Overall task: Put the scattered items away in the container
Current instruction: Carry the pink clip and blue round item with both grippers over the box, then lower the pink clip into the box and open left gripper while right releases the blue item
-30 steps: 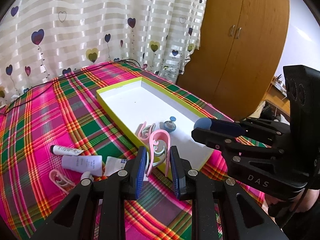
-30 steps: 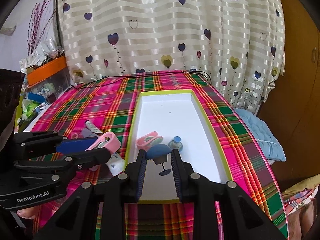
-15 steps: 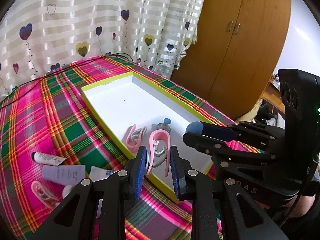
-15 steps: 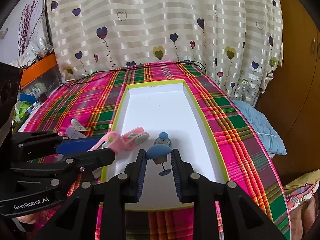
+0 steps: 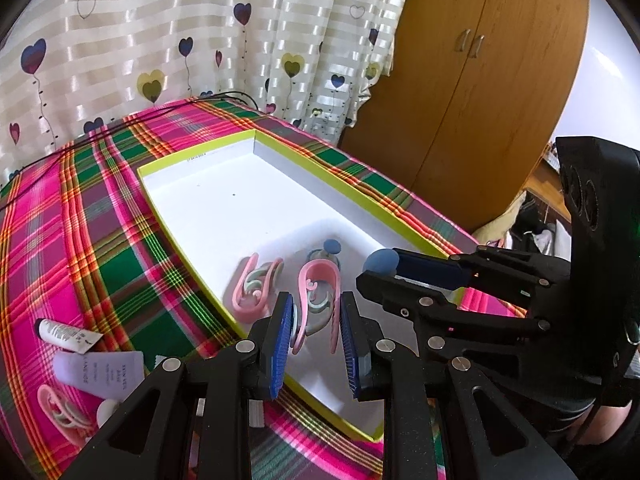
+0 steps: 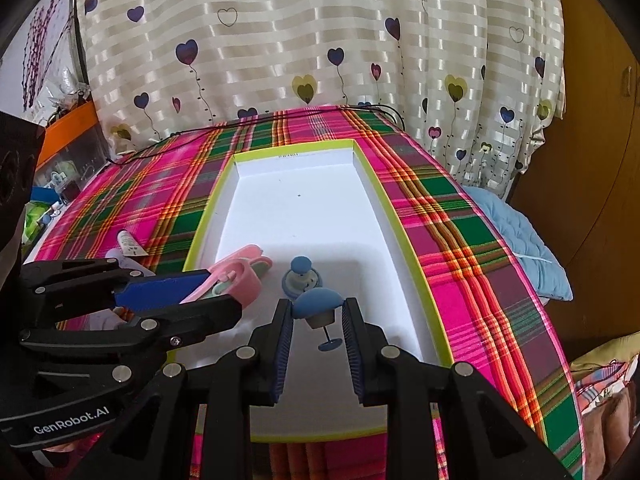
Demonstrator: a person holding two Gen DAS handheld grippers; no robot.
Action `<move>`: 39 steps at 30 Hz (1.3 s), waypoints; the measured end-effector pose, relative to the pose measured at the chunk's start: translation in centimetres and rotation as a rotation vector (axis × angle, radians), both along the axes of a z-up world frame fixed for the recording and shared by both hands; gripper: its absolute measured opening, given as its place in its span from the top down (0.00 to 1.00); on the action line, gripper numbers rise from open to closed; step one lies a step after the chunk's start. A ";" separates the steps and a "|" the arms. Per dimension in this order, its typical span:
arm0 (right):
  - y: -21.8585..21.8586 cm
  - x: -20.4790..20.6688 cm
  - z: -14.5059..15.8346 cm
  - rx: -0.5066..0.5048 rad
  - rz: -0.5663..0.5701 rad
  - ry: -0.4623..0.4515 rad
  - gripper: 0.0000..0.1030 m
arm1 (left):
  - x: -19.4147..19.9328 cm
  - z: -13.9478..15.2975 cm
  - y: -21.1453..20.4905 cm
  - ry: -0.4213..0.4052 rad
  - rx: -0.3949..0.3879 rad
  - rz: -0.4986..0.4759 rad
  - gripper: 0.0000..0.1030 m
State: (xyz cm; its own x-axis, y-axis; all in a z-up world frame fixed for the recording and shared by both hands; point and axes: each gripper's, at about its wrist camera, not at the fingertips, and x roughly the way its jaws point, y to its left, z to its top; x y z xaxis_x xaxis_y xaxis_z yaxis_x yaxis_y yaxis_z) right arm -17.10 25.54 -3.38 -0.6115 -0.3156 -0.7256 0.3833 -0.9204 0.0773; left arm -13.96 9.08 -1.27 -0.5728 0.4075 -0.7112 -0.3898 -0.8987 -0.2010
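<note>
Blue pads, left: my left gripper [image 5: 313, 334] is clamped on a pink clip [image 5: 318, 294], holding it over the near corner of the tray.
Blue pads, right: my right gripper [image 6: 318, 320] grips a blue mushroom-shaped piece [image 6: 319, 305] by its cap; its stem and small foot hang free above the tray floor.
Container: white tray with lime-green rim [image 6: 404, 236], lying lengthwise away from me on the plaid cloth [image 6: 472, 248].
Already inside: a second pink clip [image 5: 256, 290] and a second blue mushroom piece [image 6: 301, 274], both near my end of the tray.
Not yet in: small white tube [image 5: 66, 334], pale lavender sachet [image 5: 100, 370] and a third pink clip [image 5: 60, 410], on the cloth left of the tray.
Risk one: my two grippers sit close together; letting go at once could knock the pieces against each other or against those already lying there.
Risk two: the held clip hangs near the rim; released there, I judge it could catch the edge and tip out onto the cloth.
Risk three: the mushroom piece is rounded and could roll after landing.
Obstruction: nothing lies between my loads and the tray floor; its far half is bare.
Far: black cable [image 5: 120, 124] at the cloth's back edge, heart-print curtain [image 6: 320, 40], wooden wardrobe [image 5: 480, 92].
</note>
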 end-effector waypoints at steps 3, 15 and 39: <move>0.0 -0.2 -0.1 0.004 0.000 -0.004 0.75 | -0.3 -0.2 0.1 0.001 -0.008 0.001 0.77; 0.0 -0.9 -0.9 0.016 -0.007 -0.032 0.74 | -1.3 -0.9 0.3 -0.008 -0.027 0.009 0.76; 0.1 0.5 0.7 0.016 -0.027 0.015 0.74 | -0.4 0.1 0.0 0.031 -0.012 0.011 0.75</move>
